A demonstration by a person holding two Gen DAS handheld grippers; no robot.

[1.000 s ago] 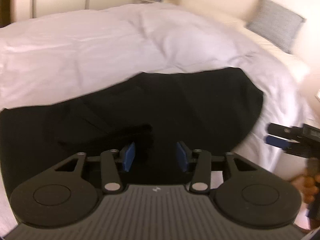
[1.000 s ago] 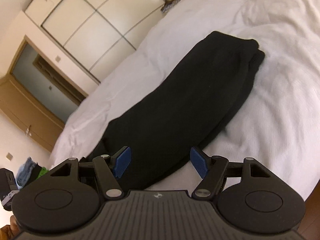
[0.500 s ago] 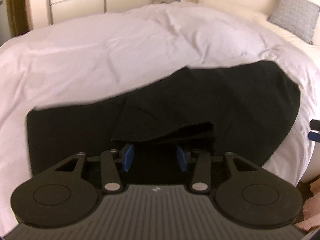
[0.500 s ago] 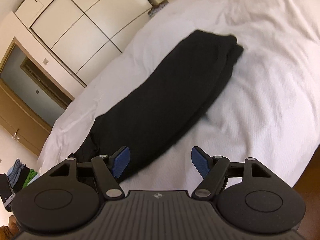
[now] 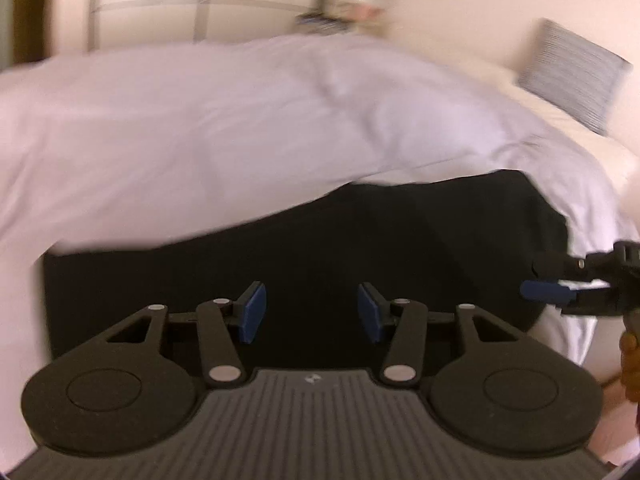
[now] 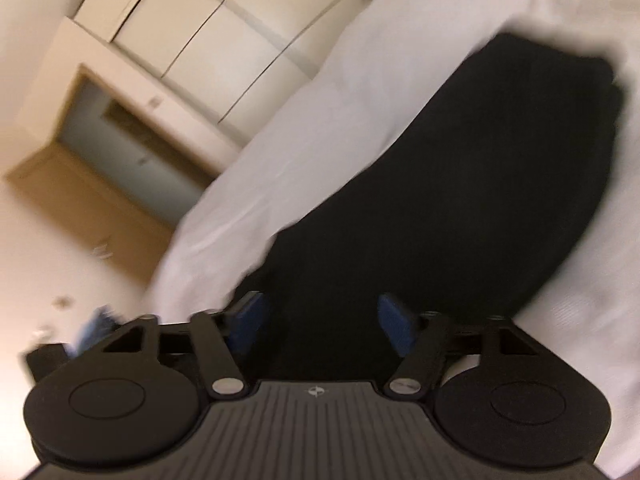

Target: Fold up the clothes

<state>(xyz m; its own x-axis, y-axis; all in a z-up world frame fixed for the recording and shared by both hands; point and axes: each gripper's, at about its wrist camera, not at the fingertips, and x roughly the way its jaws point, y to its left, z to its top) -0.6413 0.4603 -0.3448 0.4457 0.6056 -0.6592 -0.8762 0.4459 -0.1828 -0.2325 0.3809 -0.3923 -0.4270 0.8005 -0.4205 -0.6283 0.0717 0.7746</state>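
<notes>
Two tongs, one long black garment [image 5: 360,248], and it all comes down to which end each one is sitting at.

So the garment is a dark strip lying flat on the white duvet [image 5: 240,128] of the bed, near the edge closest to the person. Seen from the left wrist, its long axis runs straight across, left to right, right in front of the left tongs [image 5: 311,312]. Those tongs hang over the near long edge, roughly mid-length, with cloth showing behind the gap. Their jaws are opening, about half wide, and nothing looks pinched between the blue pads; pretty sure they're empty.

The right tongs [image 6: 322,322] are at the other spot: the right-hand short end. From the right wrist view the garment stretches away from them, up and to the right, so they look nearly down its length. Their jaws are closing with black cloth lying between them, but I can't see the pads pressing on it yet. The picture is blurry there, so take that with salt.

In the left view you can also spot the right tongs [image 5: 568,288] poking in at the garment's right end, beside the person's hand [image 5: 630,364].

My guess: the right side is nearer a short end, so a lengthwise fold would start there.
</notes>
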